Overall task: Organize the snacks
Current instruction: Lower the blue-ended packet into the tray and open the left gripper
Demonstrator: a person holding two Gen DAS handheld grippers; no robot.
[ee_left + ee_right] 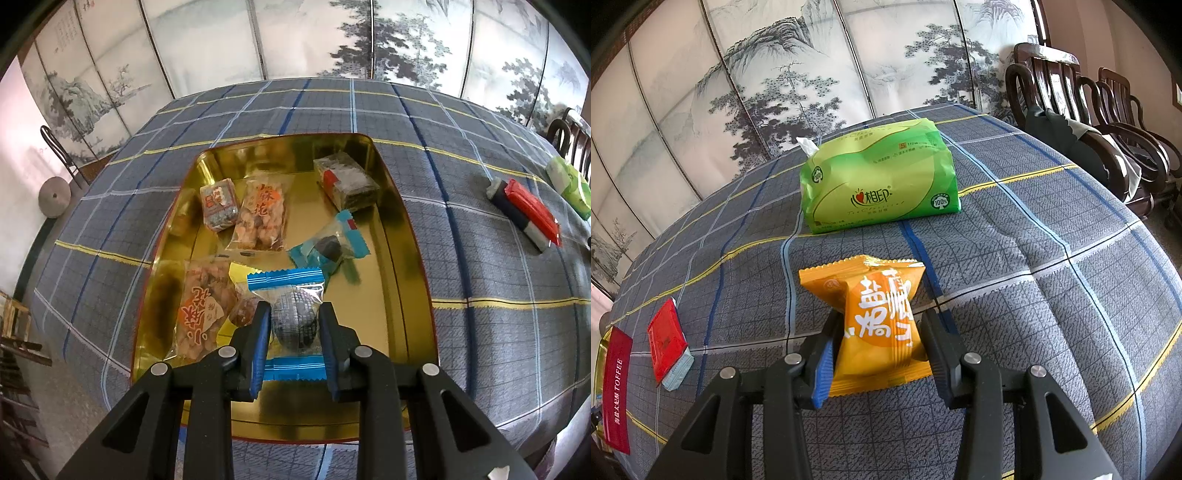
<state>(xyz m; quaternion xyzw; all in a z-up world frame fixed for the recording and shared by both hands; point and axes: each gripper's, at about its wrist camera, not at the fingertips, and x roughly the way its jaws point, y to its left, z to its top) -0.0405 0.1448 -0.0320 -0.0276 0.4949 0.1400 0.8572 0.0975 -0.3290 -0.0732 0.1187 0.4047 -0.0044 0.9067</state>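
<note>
In the left wrist view my left gripper (293,314) is shut on a blue-ended clear snack packet (291,314) with a dark egg-shaped piece inside, held over the near part of a gold tin (391,206). The tin holds several snack packets, among them an orange-labelled bag (201,314) and a teal packet (328,243). In the right wrist view my right gripper (879,328) is shut on an orange snack packet (875,317) with white characters, just above the plaid tablecloth.
A green tissue pack (879,177) lies beyond the orange packet. A red packet on a pale one (666,343) lies at the left, also seen right of the tin (528,210). A red toffee tin wall (615,391) shows at far left. Wooden chairs (1108,110) stand beside the table.
</note>
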